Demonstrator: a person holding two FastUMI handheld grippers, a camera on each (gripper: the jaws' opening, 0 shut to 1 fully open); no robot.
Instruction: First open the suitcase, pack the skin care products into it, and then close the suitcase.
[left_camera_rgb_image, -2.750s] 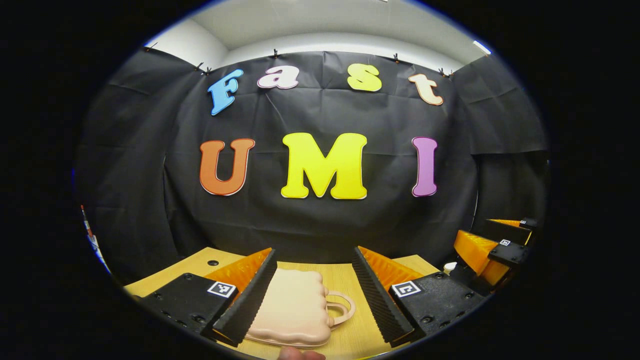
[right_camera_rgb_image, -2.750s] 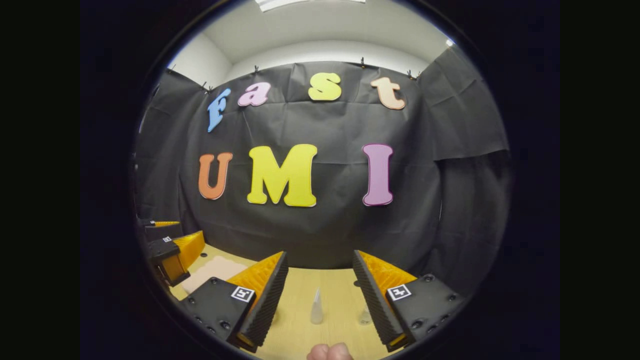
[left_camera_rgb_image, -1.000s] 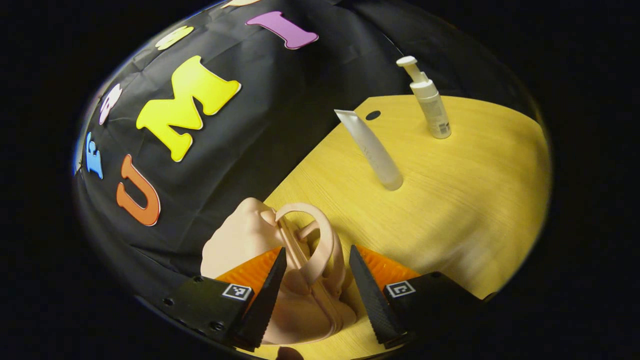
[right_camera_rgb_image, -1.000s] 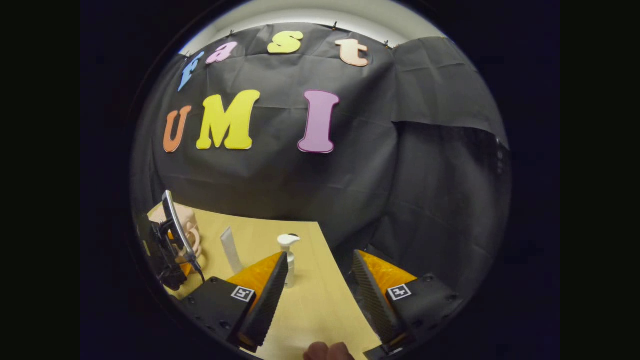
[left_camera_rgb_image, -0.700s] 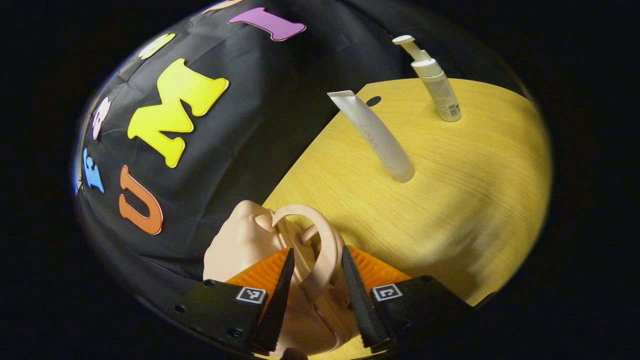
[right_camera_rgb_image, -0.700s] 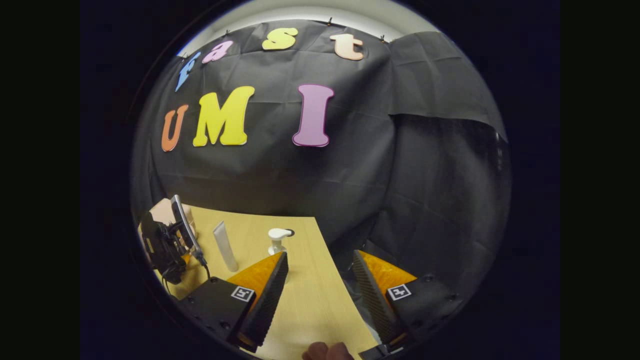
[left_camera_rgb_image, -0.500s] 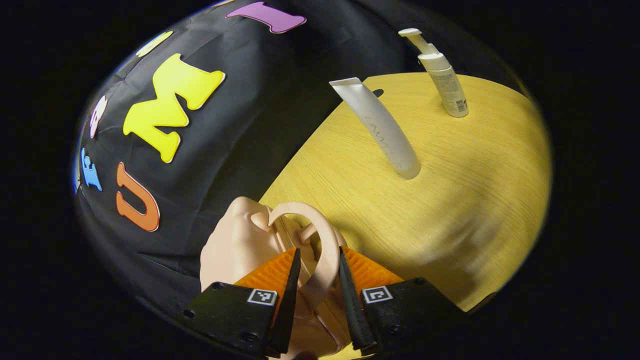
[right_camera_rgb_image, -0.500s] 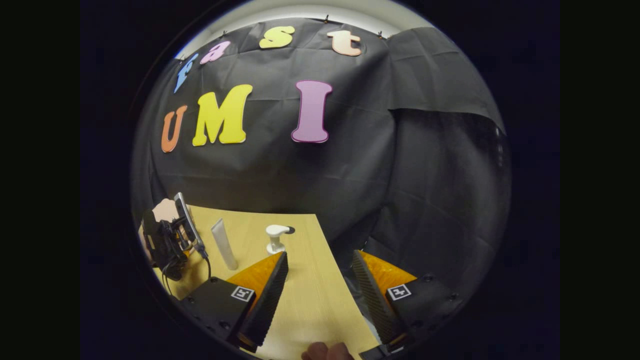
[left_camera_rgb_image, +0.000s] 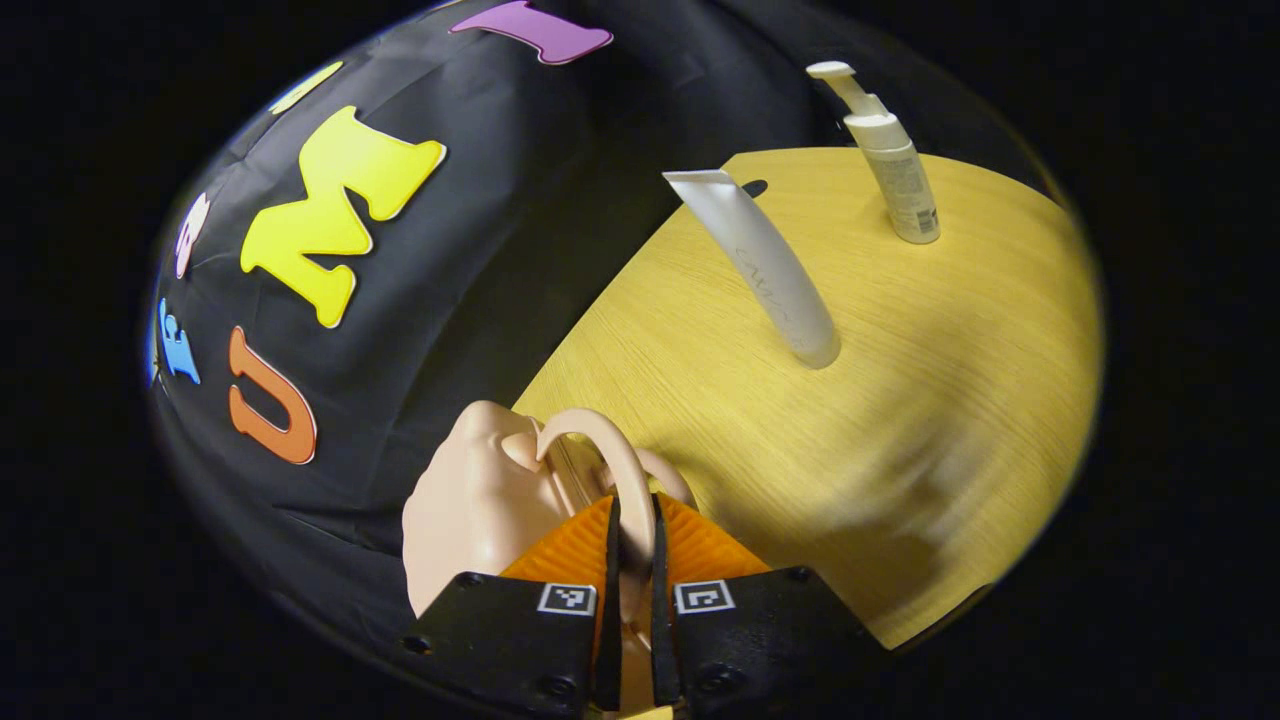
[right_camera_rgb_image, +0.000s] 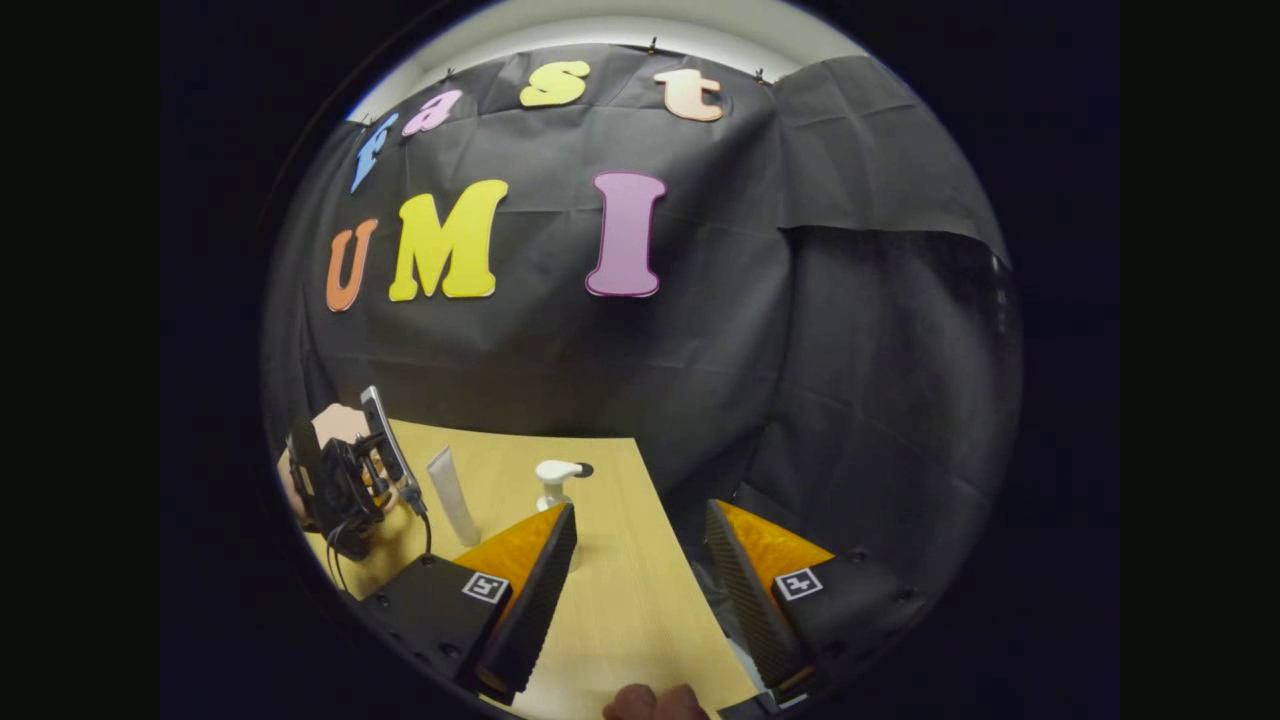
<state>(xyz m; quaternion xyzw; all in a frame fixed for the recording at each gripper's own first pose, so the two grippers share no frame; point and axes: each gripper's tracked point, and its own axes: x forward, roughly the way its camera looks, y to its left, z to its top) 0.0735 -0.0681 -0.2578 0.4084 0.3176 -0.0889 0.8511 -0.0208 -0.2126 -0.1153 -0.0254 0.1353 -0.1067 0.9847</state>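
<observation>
A small peach suitcase (left_camera_rgb_image: 470, 500) lies closed on the wooden table (left_camera_rgb_image: 950, 330), at the edge by the black cloth. My left gripper (left_camera_rgb_image: 632, 505) is shut on its arched handle (left_camera_rgb_image: 600, 450), one finger on each side. Farther along the table a white tube (left_camera_rgb_image: 770, 275) stands on its cap, and a white pump bottle (left_camera_rgb_image: 895, 170) stands beyond it. In the right gripper view, my right gripper (right_camera_rgb_image: 640, 520) hangs open and empty above the table's right edge. The tube (right_camera_rgb_image: 452, 505) and pump bottle (right_camera_rgb_image: 553, 483) stand to its left. Past them, the left gripper (right_camera_rgb_image: 345, 480) hides most of the suitcase (right_camera_rgb_image: 335, 425).
The black cloth wall runs close behind the table's far edge. A small dark hole (left_camera_rgb_image: 755, 187) sits in the tabletop near the tube. The table's right edge (right_camera_rgb_image: 665, 560) drops off under my right gripper. A fingertip (right_camera_rgb_image: 655, 703) shows at the bottom of the right gripper view.
My left gripper came down to the suitcase and its fingers closed on the handle. The right gripper swung right and stayed open.
</observation>
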